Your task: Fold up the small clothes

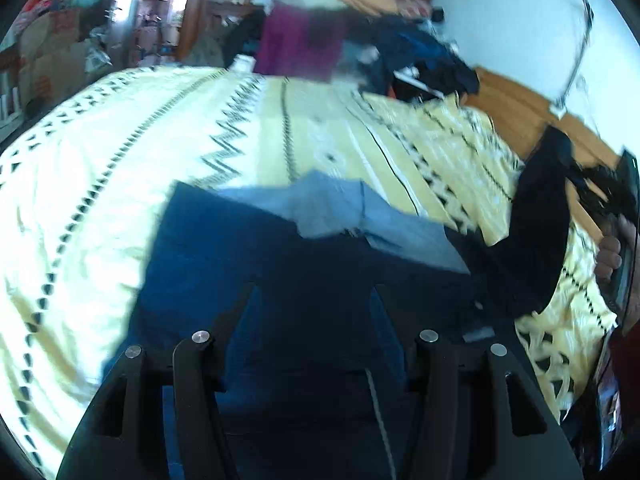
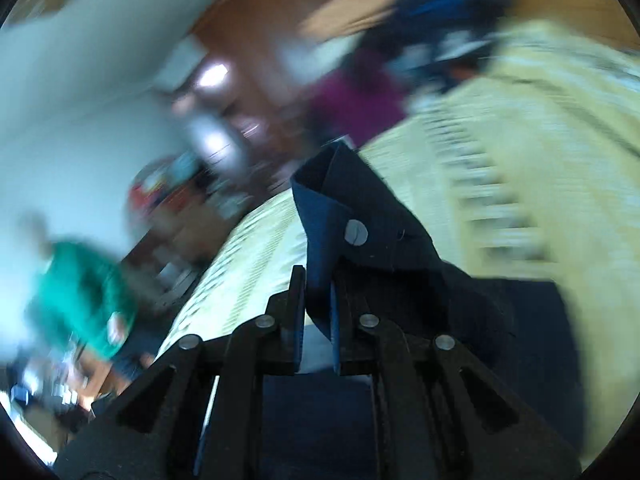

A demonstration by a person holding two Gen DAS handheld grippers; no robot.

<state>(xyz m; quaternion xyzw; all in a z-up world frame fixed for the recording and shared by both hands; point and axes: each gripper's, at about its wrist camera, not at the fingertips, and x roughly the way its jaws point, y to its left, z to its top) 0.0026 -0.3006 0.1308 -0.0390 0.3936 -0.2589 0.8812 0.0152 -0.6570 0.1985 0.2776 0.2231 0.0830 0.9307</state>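
A dark blue denim garment (image 1: 224, 256) lies on the yellow patterned bedspread (image 1: 120, 152), its pale blue inner side (image 1: 352, 208) turned up at the far end. My left gripper (image 1: 314, 292) hovers over it, jaws wide apart with only cloth beneath them. At the right edge of the left wrist view, a dark corner of the garment (image 1: 540, 208) is lifted by my right gripper (image 1: 600, 188), held by a hand (image 1: 608, 256). In the blurred right wrist view, my right gripper (image 2: 318, 280) is shut on a navy waistband fold (image 2: 360, 208) with a metal snap (image 2: 356, 232).
A heap of clothes sits at the far end of the bed: a magenta piece (image 1: 300, 40) and dark blue ones (image 1: 420, 52). A wooden headboard (image 1: 516, 100) runs along the right. A blurred green shape (image 2: 80, 288) shows at the left of the right wrist view.
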